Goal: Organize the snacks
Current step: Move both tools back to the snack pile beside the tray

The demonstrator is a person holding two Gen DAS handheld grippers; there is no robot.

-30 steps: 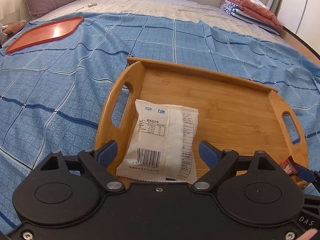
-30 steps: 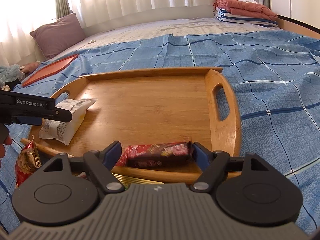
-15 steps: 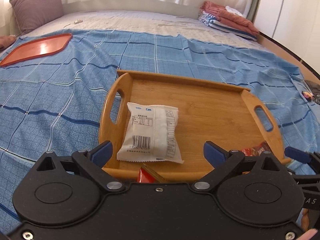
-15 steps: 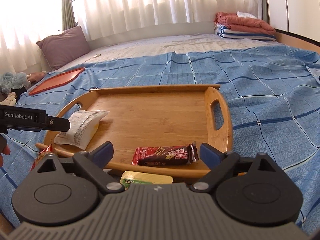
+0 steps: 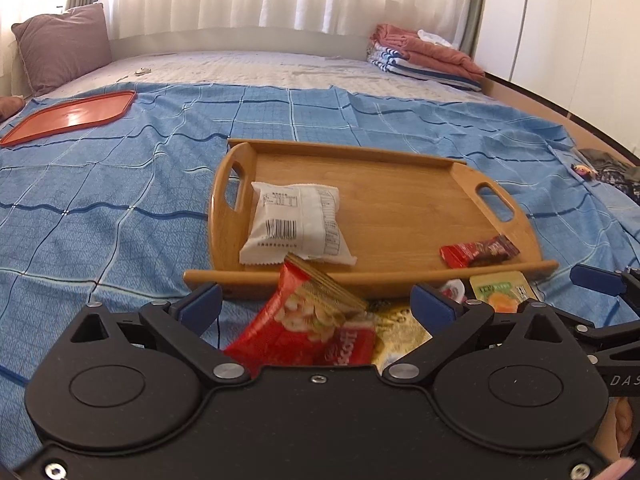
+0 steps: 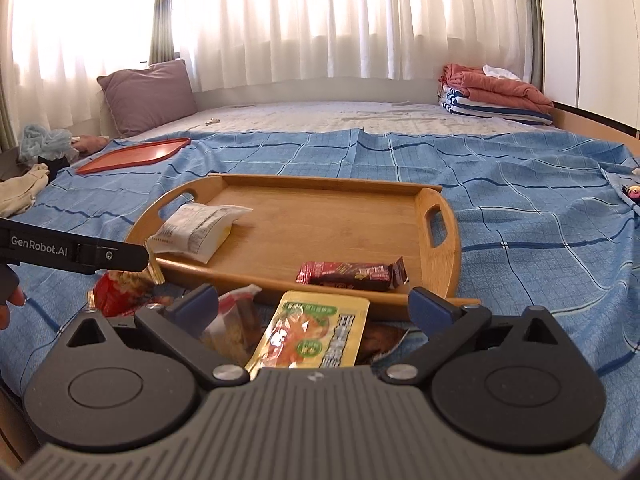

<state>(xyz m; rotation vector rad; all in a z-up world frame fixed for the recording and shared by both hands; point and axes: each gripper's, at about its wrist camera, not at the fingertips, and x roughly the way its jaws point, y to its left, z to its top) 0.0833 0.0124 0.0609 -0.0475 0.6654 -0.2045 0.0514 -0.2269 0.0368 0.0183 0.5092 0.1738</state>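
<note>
A wooden tray (image 5: pixel 400 200) lies on the blue checked bedsheet. On it rest a white snack packet (image 5: pixel 294 224) at its left end and a dark red bar (image 5: pixel 478 250) near its front right corner. My left gripper (image 5: pixel 316 304) hangs before the tray's near rim, jaws opening, above a red snack bag (image 5: pixel 296 320) that no pad touches. My right gripper (image 6: pixel 315 306) is also opening, over a yellow-green packet (image 6: pixel 316 332) lying free on the sheet. The right wrist view shows the same tray (image 6: pixel 320 216), white packet (image 6: pixel 198 230) and bar (image 6: pixel 352 274).
A flat red tray (image 5: pixel 72 116) lies far left on the bed, a purple pillow (image 5: pixel 64 44) behind it. Folded blankets (image 5: pixel 424 56) sit at the far right. Loose clothes (image 6: pixel 24 192) lie off the left side. A hand's fingertips (image 6: pixel 10 308) show at the left edge.
Both grippers drew back from the tray and their jaws widened. The white packet and the red bar stay on the tray. Loose snacks before the tray came into view.
</note>
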